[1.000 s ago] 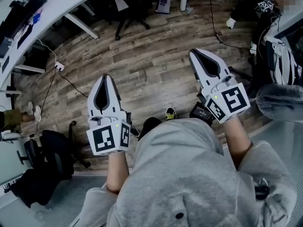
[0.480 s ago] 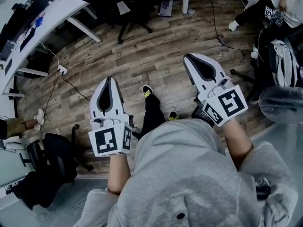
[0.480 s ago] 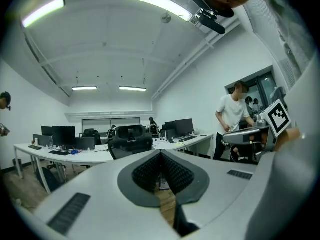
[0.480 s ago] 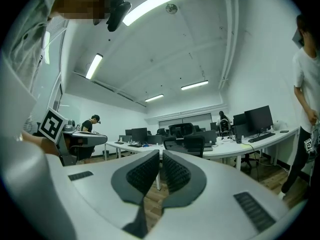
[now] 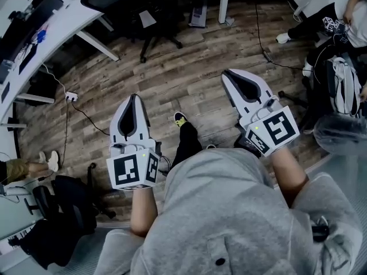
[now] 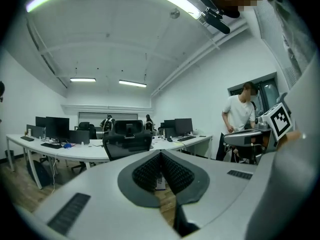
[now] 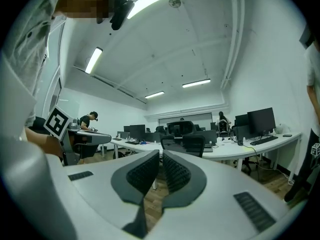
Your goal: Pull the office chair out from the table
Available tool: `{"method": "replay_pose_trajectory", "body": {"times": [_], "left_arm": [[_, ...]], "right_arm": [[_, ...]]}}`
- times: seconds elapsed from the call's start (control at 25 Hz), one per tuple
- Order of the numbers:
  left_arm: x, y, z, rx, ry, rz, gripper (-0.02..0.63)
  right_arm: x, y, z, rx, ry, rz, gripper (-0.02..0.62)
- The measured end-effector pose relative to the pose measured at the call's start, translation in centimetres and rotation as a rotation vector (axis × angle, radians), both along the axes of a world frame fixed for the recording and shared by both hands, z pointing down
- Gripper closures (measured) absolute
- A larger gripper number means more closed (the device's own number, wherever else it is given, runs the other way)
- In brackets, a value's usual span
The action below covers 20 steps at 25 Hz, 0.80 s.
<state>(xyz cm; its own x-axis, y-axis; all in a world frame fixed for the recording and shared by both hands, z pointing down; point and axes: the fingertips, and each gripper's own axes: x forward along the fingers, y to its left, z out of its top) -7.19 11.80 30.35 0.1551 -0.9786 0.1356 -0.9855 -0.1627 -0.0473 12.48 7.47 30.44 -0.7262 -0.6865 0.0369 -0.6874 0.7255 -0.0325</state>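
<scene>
Both grippers have come forward a little over the wood floor (image 5: 189, 62), and the chair (image 5: 156, 32) and table (image 5: 57, 24) now sit lower in the head view than before. One shoe (image 5: 180, 119) is stepped out between the grippers. The left gripper (image 5: 135, 101) has its jaws pressed together, with nothing between them. The right gripper (image 5: 231, 79) is also closed and empty; only a thin slit shows between its pads. The chair is well ahead of both, pushed in against the curved white table, its seat under the top. In the left gripper view it stands straight behind the jaw tips. Another person (image 5: 344, 16) is at the far right.
</scene>
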Motion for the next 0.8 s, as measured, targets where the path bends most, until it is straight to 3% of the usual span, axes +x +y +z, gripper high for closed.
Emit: {"method": "replay_pose_trajectory", "body": {"times": [0.8], "left_arm": [[-8.7,-15.1,1.4,-0.065,0.017,0.010,0.594]], "right_arm": [[-9.0,-15.5,0.6,-0.046,0.020,0.016,0.554]]}}
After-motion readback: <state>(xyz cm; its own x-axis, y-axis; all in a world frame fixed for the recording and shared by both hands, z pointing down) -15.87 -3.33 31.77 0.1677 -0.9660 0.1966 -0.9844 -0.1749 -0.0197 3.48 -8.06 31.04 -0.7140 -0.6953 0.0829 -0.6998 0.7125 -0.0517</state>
